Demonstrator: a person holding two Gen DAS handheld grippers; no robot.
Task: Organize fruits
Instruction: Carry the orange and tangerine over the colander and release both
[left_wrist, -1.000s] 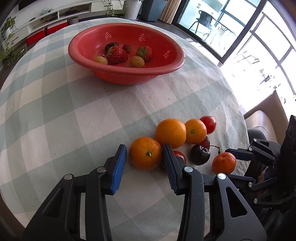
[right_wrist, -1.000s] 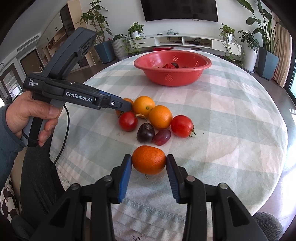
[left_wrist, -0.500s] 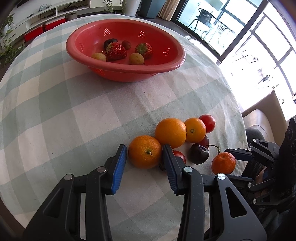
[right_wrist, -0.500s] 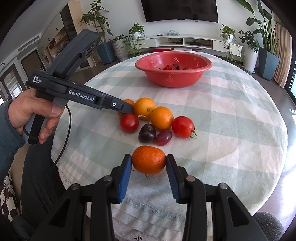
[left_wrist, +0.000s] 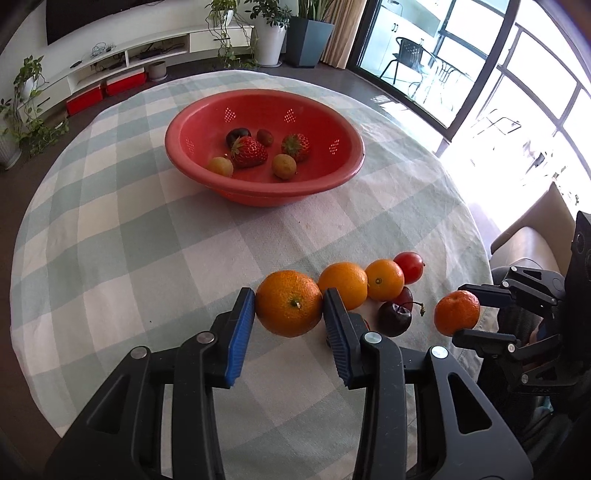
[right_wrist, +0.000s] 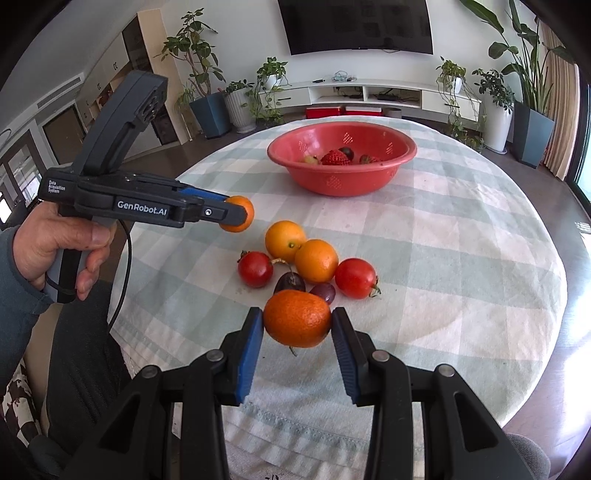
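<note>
Clamping an orange (left_wrist: 289, 308) above the checked tablecloth (left_wrist: 147, 236), the left gripper (left_wrist: 289, 325) faced the red bowl (left_wrist: 332, 181) at 12 o'clock, while in the right wrist view the right gripper (right_wrist: 297, 334) squeezed a tangerine (right_wrist: 297, 324), 2 oranges (right_wrist: 301, 251) beyond at 12.

"GenRobot.AI" is read in white letters on the black side of the left gripper (right_wrist: 236, 214), just behind its fingers. Further back along the same gripper body, near the hand, a small white label is made out as "Data Acquisition System", stacked in three lines. On the right gripper (left_wrist: 458, 314), faint embossed characters are seen low on the body, but they cannot be read.
</note>
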